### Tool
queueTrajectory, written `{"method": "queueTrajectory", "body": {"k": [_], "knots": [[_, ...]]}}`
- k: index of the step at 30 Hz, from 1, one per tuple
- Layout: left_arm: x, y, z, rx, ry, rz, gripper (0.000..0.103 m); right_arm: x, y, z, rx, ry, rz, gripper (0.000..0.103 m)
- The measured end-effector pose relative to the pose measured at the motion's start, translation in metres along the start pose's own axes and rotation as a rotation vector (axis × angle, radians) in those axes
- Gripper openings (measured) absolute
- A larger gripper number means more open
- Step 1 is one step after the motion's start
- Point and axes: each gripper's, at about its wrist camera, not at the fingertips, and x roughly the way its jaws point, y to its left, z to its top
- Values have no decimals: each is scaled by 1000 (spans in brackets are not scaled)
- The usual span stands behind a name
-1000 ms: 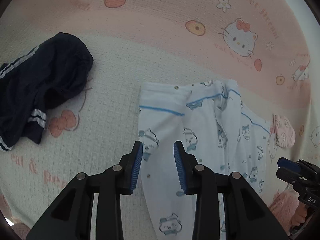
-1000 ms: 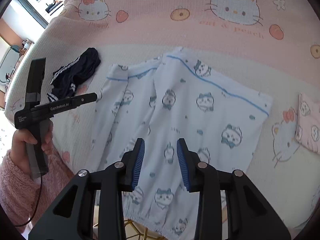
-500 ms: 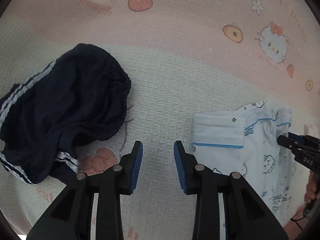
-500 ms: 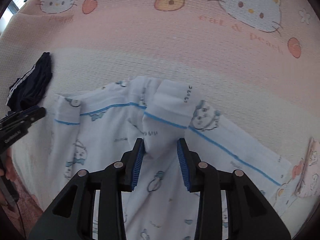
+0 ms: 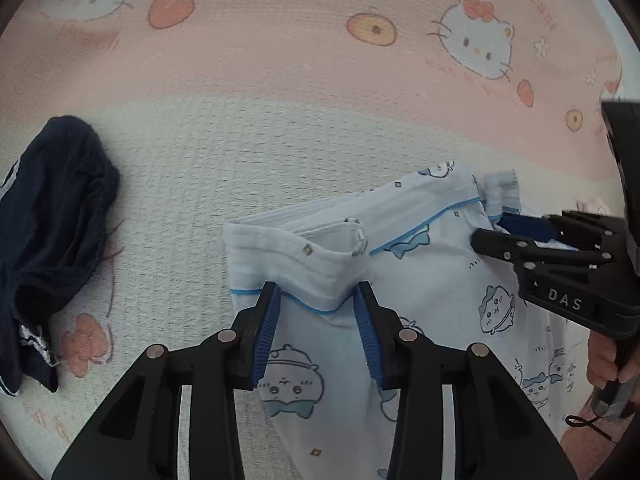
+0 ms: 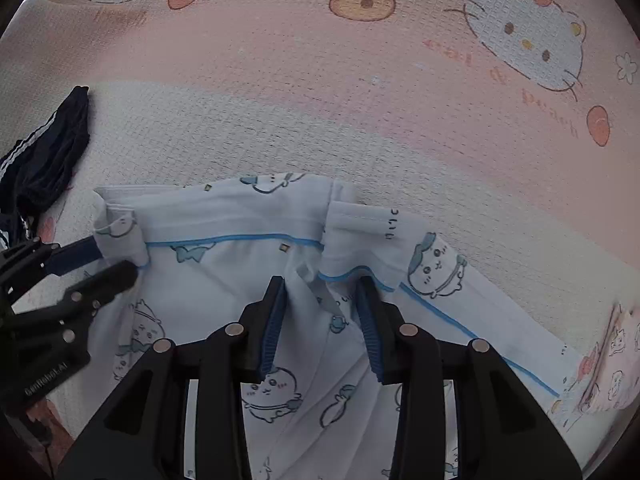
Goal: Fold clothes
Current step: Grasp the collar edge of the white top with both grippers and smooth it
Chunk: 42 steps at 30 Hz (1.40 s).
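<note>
The left gripper (image 5: 316, 300), jaws opening, and the right gripper (image 6: 320, 292), unclenched, straddle the waistband of the pale blue cartoon-print pyjama trousers (image 5: 432, 280) on the pink-and-cream waffle blanket (image 5: 280, 140). Pad contact is hard to judge. Its legs run out of view; the navy striped garment (image 5: 52, 216) is cropped.

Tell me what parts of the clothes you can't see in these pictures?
- Pyjamas, lower part: hidden behind the left gripper in the left view and the right gripper in the right view.
- Dark shorts: cut off by the left edge in both views.
</note>
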Motion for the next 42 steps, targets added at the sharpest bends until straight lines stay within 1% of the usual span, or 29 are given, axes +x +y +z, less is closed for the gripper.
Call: {"method": "queueTrajectory", "body": {"k": [3,5,7,9,10,12,14,15,17,18,19,22,23,24,25,26,27,29,31,32,33,34,35,36,37,38,39,40,42], "knots": [[-17,26,-2,-42,-20,117,40,-10,-18,-15,9,-11,-7,37],[-25,45,-4,-88,-13,185,40,-8,-33,-23,31,3,-11,37],[-30,61,-6,-137,-1,239,40,-7,-47,-28,70,8,17,37],[-41,73,-8,-198,-17,212,41,-15,-53,-27,105,-12,66,37],[-46,76,-9,-219,-32,202,41,-22,-51,-25,102,-38,76,37],[-54,76,-10,-217,-63,120,41,-35,-44,-20,79,-92,92,39],[-46,73,-7,-224,-52,12,41,-33,-30,-11,37,-92,108,40],[-38,73,-5,-228,-32,-3,41,-31,-23,-6,16,-87,114,40],[-27,71,-4,-229,-7,31,41,-20,-18,3,-13,-69,81,40],[-25,71,-3,-228,-4,22,41,-12,-19,11,-17,-63,76,40],[-22,70,-1,-227,-2,9,41,-4,-21,16,-11,-54,91,40],[-12,67,0,-208,-5,-82,41,12,-29,23,28,-32,162,40],[-13,63,2,-167,-10,-67,40,15,-31,24,38,-30,179,40],[-15,58,4,-129,-12,-43,25,15,-32,24,40,-36,184,36],[-19,54,7,-93,-15,-25,10,13,-34,23,43,-49,190,18],[-25,51,8,-68,-28,-24,6,9,-37,22,47,-63,200,9],[-33,49,9,-48,-41,-16,6,4,-40,21,50,-78,210,8],[-48,44,11,-4,-69,37,6,-8,-50,23,79,-122,238,6],[-55,38,11,51,-79,98,8,-17,-63,25,106,-155,228,6],[-53,36,11,58,-74,139,10,-15,-71,26,129,-149,214,6],[-47,39,11,49,-51,161,14,-10,-80,27,161,-129,196,8],[-39,43,10,36,-7,163,16,-5,-88,28,185,-98,187,16],[-33,46,9,25,28,164,19,0,-95,28,203,-58,184,19],[-35,46,7,23,23,165,20,0,-98,28,204,-56,177,20],[-37,46,6,19,16,162,21,-5,-98,27,191,-80,168,21],[-42,45,4,9,1,142,26,-11,-94,27,170,-99,166,23],[-48,45,2,-1,-14,121,32,-16,-88,28,144,-113,168,32],[-53,45,0,-13,-29,103,32,-22,-82,29,117,-127,171,40],[-60,49,-3,-45,-50,99,33,-31,-68,32,58,-153,175,41]]}}
